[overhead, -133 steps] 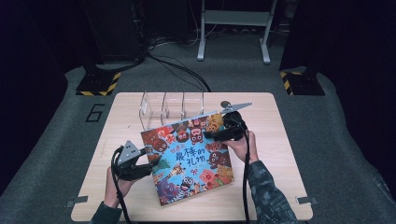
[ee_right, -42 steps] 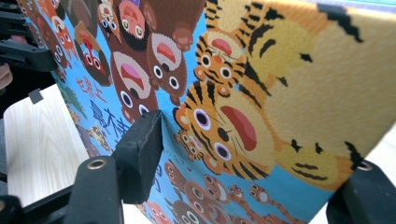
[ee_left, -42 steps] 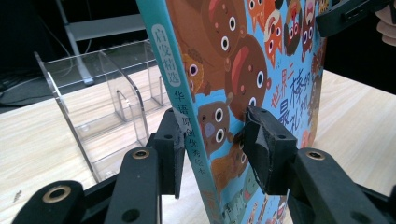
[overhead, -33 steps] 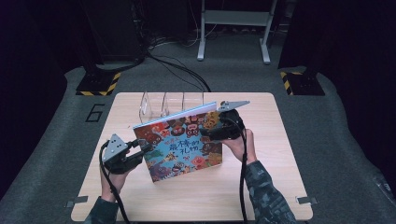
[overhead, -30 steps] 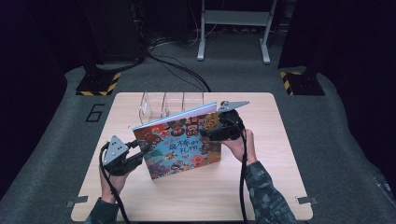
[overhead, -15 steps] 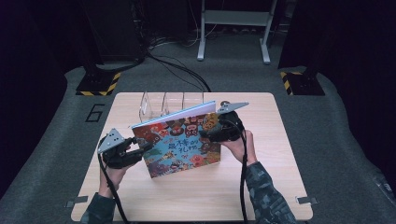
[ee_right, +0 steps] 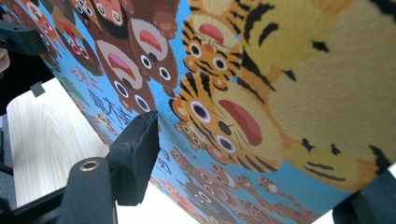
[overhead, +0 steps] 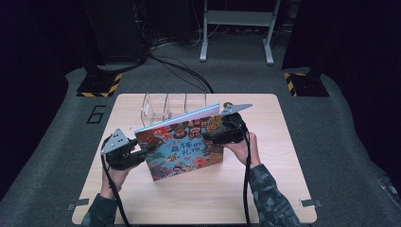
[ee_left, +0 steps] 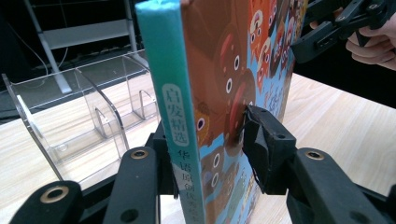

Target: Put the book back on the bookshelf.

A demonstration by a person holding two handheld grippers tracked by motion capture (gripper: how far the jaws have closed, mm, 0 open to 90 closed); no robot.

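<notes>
pale wood is the material of the square table (overhead: 283, 198), and on its far side stands a clear plastic file rack with several slots (overhead: 165, 106). just in front of the rack, a large hardcover picture book with a bright blue cover full of cartoon animals and a teal spine (overhead: 182, 146) is held on edge. its lower corner is near the table top, but whether it touches i cannot tell.

the book looks stiff and flat, so it should not bend, and i judge it moderately heavy for its thin shape. the glossy cover may be slippery, so a hold near the edges, one at each end, seems best, with the pads flat on both covers.

the left gripper (ee_left: 210, 140) is clamped over the spine end. its jaws have just been closing, and both pads press on the covers. the right gripper (overhead: 215, 135) holds the opposite upper corner; one pad lies on the front cover, the other i cannot see well.

both forearms come from the near side, with the hands about level and turned inward.
</notes>
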